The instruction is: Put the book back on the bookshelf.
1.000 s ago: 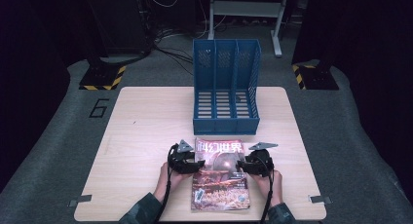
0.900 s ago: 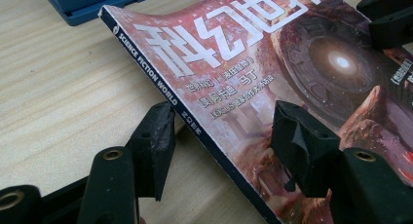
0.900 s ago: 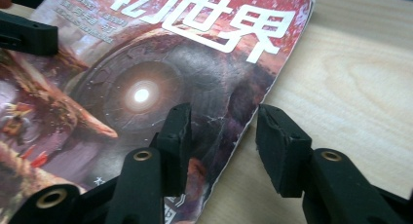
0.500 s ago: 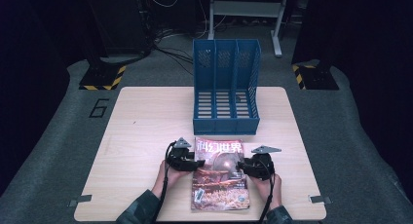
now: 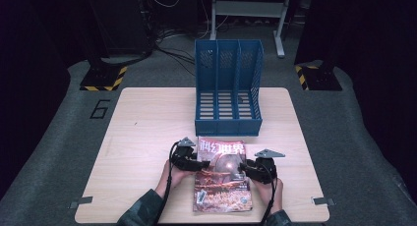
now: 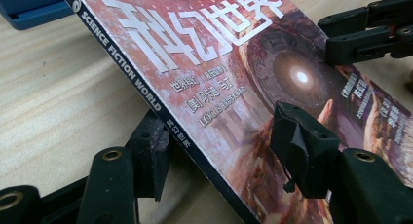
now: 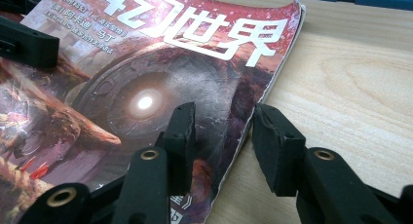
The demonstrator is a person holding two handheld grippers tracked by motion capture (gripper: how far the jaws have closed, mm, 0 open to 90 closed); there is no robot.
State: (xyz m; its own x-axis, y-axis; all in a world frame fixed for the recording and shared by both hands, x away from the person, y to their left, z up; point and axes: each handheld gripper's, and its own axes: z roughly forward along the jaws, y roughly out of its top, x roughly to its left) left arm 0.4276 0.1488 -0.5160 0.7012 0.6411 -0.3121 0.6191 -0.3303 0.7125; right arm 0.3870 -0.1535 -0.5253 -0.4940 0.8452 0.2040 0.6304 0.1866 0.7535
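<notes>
A magazine (image 5: 221,179) with a red cover and white title characters lies on the table in front of the person. My left gripper (image 5: 202,164) is at its spine side. In the left gripper view the jaws (image 6: 221,131) straddle the spine, one jaw beside and under the edge, the other over the cover, with a gap showing. My right gripper (image 5: 242,168) is at the opposite edge. Its jaws (image 7: 223,114) stand one on the cover and one over the bare wood, the page edge curling up between them. Both are open.
A blue three-slot file holder (image 5: 228,88) stands just beyond the magazine, slots facing up and toward me. The wooden table (image 5: 142,127) has bare room to the left and right. Dark floor, cables and stands lie beyond its far edge.
</notes>
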